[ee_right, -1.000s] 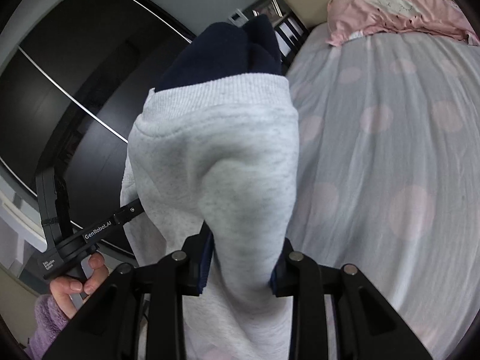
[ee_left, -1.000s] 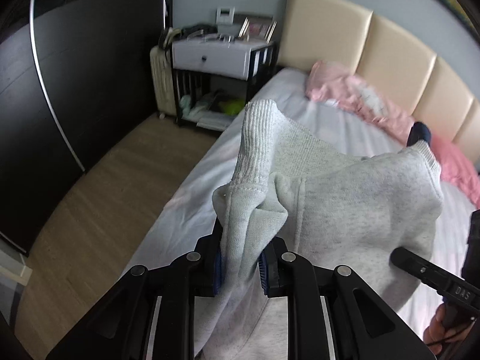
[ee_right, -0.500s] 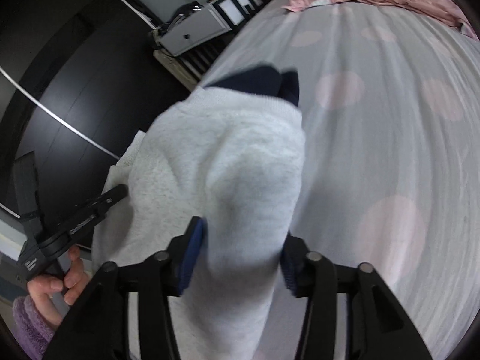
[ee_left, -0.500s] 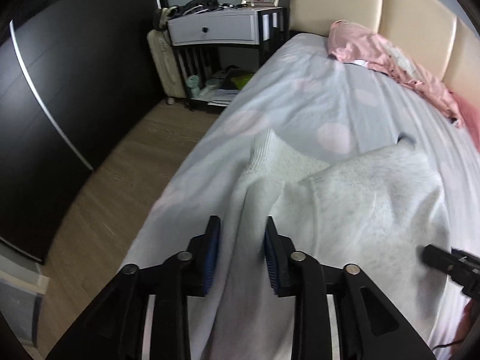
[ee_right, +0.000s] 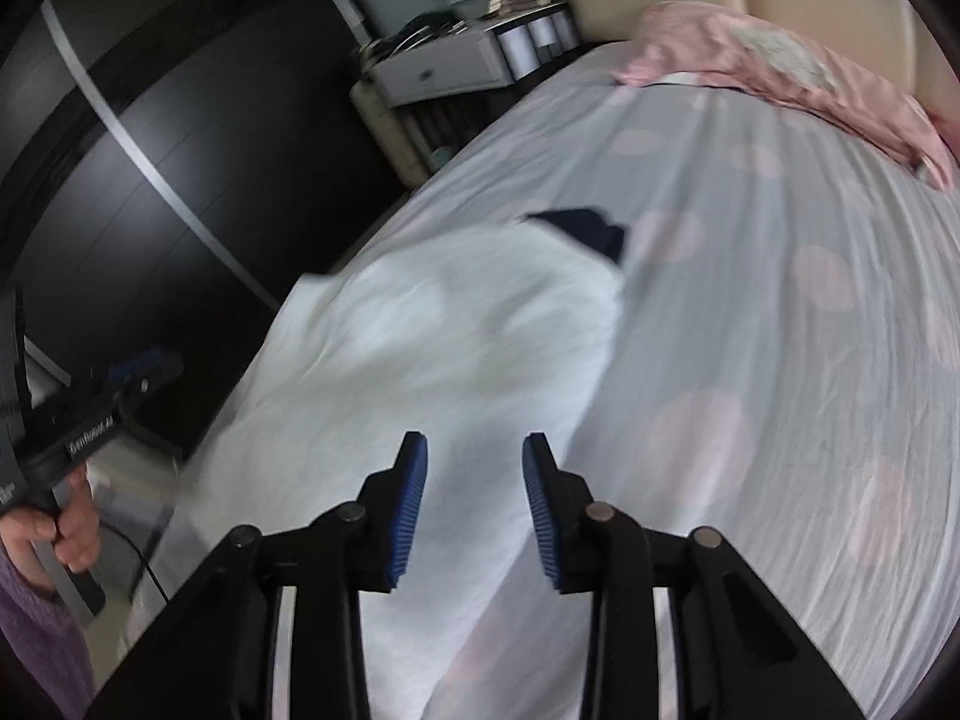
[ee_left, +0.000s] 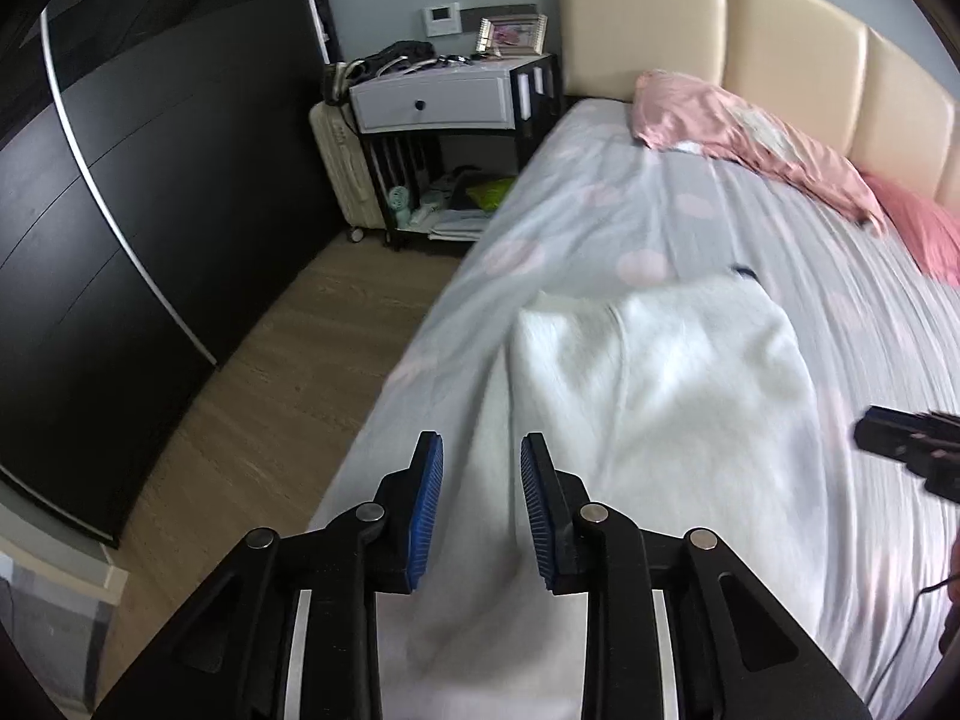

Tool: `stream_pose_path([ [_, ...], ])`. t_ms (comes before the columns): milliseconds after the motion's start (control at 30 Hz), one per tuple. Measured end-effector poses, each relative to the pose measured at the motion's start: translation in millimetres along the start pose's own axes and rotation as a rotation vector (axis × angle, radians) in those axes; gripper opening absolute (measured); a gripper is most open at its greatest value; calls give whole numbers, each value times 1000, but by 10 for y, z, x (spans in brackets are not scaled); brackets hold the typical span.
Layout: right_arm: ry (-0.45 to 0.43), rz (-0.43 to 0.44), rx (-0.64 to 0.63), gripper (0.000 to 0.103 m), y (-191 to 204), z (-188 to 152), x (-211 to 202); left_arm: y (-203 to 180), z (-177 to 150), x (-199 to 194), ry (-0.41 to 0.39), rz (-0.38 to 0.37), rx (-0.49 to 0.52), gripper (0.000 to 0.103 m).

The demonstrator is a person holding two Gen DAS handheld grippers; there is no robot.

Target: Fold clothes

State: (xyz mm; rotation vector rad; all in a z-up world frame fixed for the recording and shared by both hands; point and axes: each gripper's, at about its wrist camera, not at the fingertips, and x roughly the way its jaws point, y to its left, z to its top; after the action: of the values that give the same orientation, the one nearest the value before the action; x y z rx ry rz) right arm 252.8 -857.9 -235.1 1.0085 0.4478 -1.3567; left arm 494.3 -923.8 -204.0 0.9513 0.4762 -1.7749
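Observation:
A light grey sweatshirt (ee_left: 660, 396) lies spread on the bed, blurred by motion, with a dark navy piece (ee_right: 585, 228) showing at its far edge. It also shows in the right wrist view (ee_right: 456, 330). My left gripper (ee_left: 481, 468) is open and empty, above the sweatshirt's near left edge. My right gripper (ee_right: 474, 468) is open and empty, above the sweatshirt's near right part. The right gripper's tip (ee_left: 900, 438) shows at the right of the left wrist view; the left gripper (ee_right: 78, 426) shows in a hand at the left of the right wrist view.
The bed (ee_left: 600, 210) has a pale sheet with pink dots. A pink blanket (ee_left: 750, 138) lies by the beige headboard (ee_left: 780, 48). A nightstand (ee_left: 444, 102) and a suitcase (ee_left: 342, 168) stand beside the bed. A dark wardrobe (ee_left: 150, 180) lines the wooden floor (ee_left: 288, 372).
Both grippers held the sweatshirt up a second ago. They lowered it onto the bed, opened and let go, and have since drawn back from it.

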Motion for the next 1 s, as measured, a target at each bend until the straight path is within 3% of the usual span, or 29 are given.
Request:
stream_pose_path([
  [100,63,-11,-95,32,352,-128,114,-69,-190,-42,35,10,46,29],
  [233,121,-52,-166,32,599,-326,319,-108,-446,155,91,84,89,29],
  [367,168,-75,-152,32,612,-475,613,-21,-583,533,163,152,80,26],
  [500,190,-94,-172,33,617,-537,851,61,-720,920,253,160,49,25],
  [633,182,-133,-228,33,692,-584,918,-47,-723,1027,256,191,65,16],
  [800,182,-112,-215,34,635,-594,899,-138,-697,985,241,230,95,17],
  [1000,193,-95,-154,33,563,-564,709,-79,-691,400,184,204,68,26],
])
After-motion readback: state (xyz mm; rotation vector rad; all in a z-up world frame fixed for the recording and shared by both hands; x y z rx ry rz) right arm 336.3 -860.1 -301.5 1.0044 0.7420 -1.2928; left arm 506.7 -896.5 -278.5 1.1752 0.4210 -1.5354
